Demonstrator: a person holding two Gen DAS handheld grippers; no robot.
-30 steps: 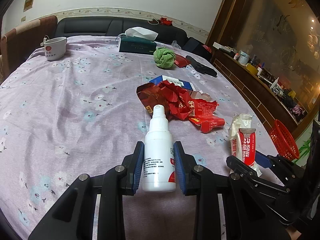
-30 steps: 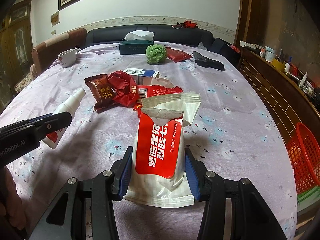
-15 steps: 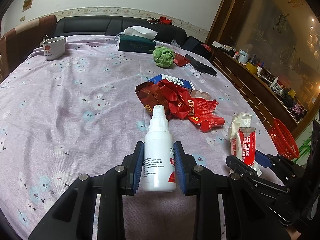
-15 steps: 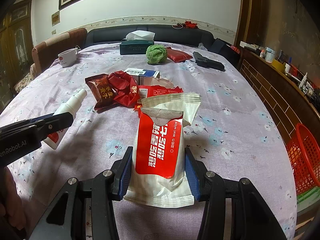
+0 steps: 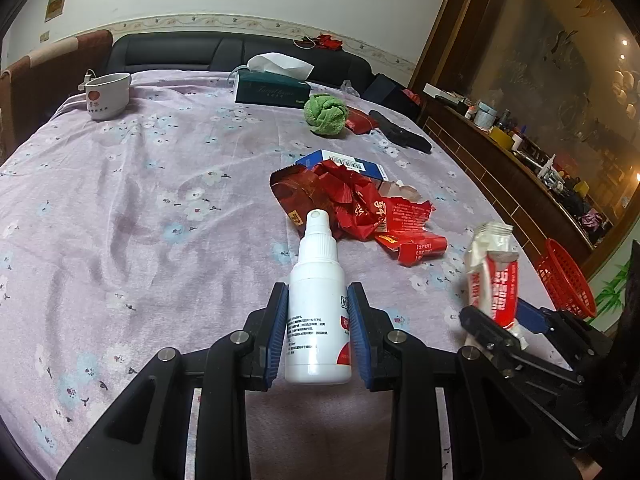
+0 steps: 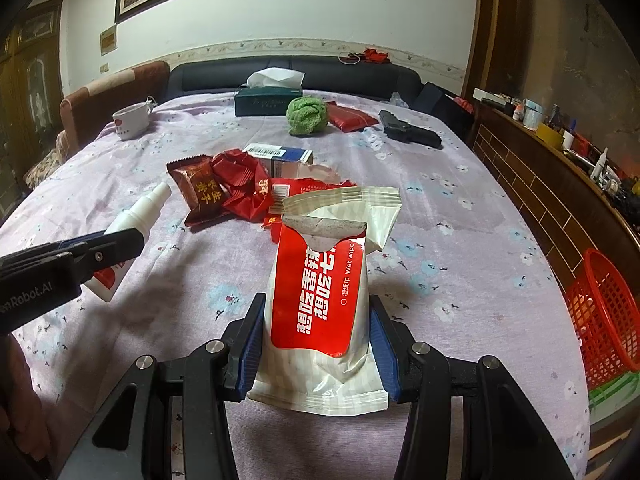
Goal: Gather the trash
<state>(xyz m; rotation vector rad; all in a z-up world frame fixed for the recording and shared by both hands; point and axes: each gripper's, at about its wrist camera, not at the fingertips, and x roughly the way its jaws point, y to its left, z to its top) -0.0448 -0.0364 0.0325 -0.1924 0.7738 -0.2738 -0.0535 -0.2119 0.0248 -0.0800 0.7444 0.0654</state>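
My left gripper [image 5: 319, 322] is shut on a white spray bottle [image 5: 318, 312] with a red patch on its label, nozzle pointing away from me. Seen from the right wrist, the bottle [image 6: 132, 228] sticks out past the left gripper's black finger [image 6: 108, 250]. My right gripper [image 6: 318, 340] is shut on a red and white wet wipe packet [image 6: 320, 292], torn open at the top; the left wrist view shows this packet [image 5: 494, 276] at the right. A heap of crumpled red wrappers [image 5: 360, 208] and a blue and white carton [image 5: 344, 162] lie on the table ahead of both grippers.
The table has a lilac flowered cloth [image 5: 140, 200]. At the far end stand a white cup [image 5: 106, 96], a dark green tissue box [image 5: 272, 90], a green cloth ball [image 5: 324, 114], a red packet [image 6: 350, 117] and a black object [image 6: 410, 133]. A red plastic basket [image 6: 604, 314] sits below the table's right edge.
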